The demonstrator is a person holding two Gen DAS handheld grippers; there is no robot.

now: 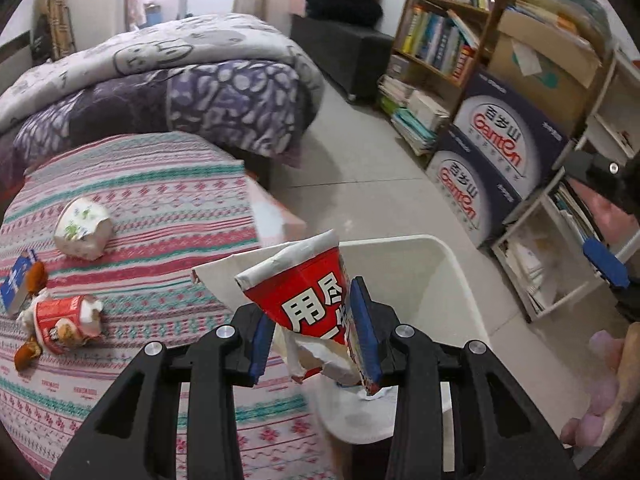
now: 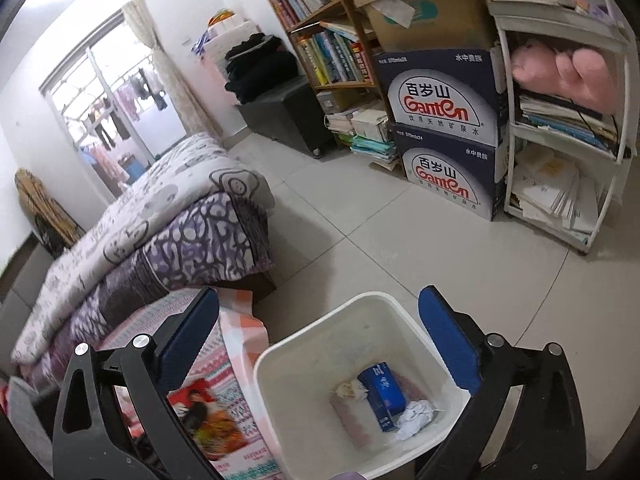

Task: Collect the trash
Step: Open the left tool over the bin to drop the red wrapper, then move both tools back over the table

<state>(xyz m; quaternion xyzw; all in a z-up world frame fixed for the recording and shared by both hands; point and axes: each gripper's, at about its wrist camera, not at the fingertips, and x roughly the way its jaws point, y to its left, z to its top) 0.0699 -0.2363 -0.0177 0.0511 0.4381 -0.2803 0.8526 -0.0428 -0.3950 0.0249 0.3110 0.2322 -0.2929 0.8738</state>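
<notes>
I'm holding the left tool clamped on one torn red-and-white paper carton, and it's hanging just over the near rim of the white bin, which is standing on the floor beside the table with its striped cloth. The right tool is standing with its blue pads wide apart, nothing between them, looking straight down into that same bin. Counting inside the bin, I'm seeing three pieces: one blue box, one crumpled white paper and one small pale scrap beside the box. On the table I'm counting three more clusters of rubbish: one crushed white cup with green print, one crumpled red-and-white snack wrapper with brown bits around it, and one blue-and-white packet at the left edge, partly cut off by the picture's border. From the right wrist I'm also making out one colourful printed sheet on the table, half hidden behind the tool's left finger, and I'm not able to say what it is. Two dark Ganten cartons are stacked against the bookshelf. The carton's lower end is buried between the pads, so its full shape is escaping me.
</notes>
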